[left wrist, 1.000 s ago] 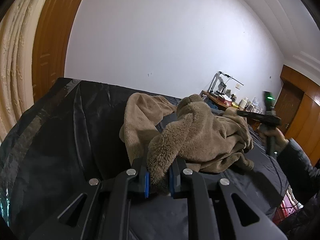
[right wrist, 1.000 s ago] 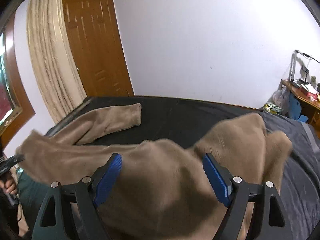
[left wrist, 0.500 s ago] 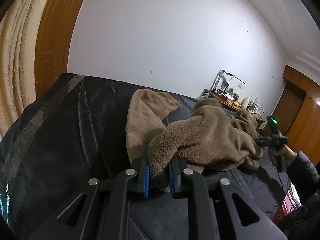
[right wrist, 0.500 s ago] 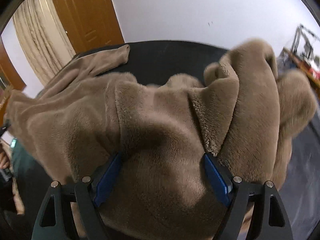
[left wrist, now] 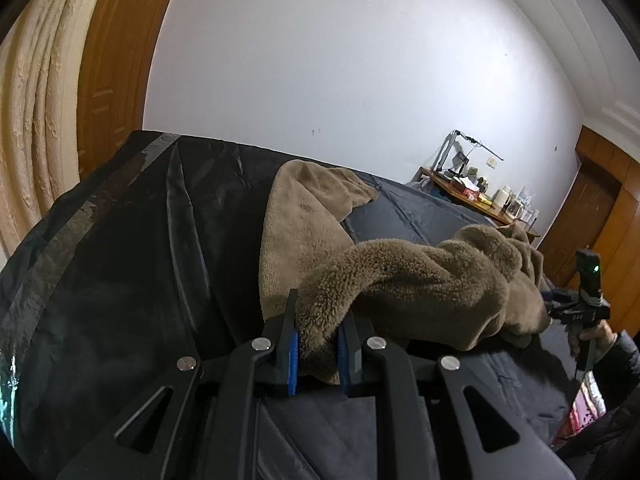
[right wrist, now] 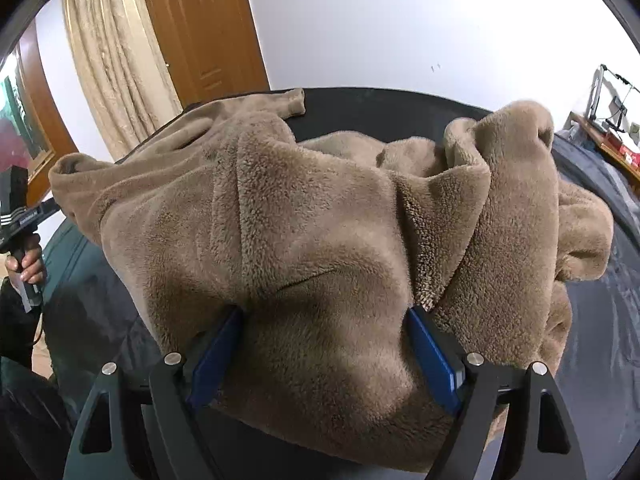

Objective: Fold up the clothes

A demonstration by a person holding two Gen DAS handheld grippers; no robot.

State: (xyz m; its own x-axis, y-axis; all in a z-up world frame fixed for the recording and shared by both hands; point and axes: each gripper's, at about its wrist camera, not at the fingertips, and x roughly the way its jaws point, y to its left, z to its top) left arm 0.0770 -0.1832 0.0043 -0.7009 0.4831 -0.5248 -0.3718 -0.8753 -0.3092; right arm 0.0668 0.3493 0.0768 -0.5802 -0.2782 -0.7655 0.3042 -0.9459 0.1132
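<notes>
A brown fleece garment (left wrist: 420,280) lies crumpled on a bed with a black cover (left wrist: 160,240). My left gripper (left wrist: 318,308) is shut on one twisted edge of it, the fabric pinched between the blue pads. One sleeve (left wrist: 304,208) stretches flat toward the far wall. In the right wrist view the garment (right wrist: 320,220) fills the picture. My right gripper (right wrist: 324,312) stands wide open low over its bulk, with fleece bulging between the spread jaws and the pads not squeezing it. The right gripper (left wrist: 580,312) also shows at the right edge of the left wrist view.
A wooden door (left wrist: 112,80) and a beige curtain (left wrist: 36,120) stand at the left behind the bed. A cluttered wooden desk (left wrist: 472,192) stands at the far right by the wall. A person's hand (right wrist: 30,264) holds the left gripper's handle at the left edge.
My right gripper has come down and forward onto the garment, jaws still wide. The heap has sunk lower and stretched toward the right. My left gripper keeps its grip and barely moved.
</notes>
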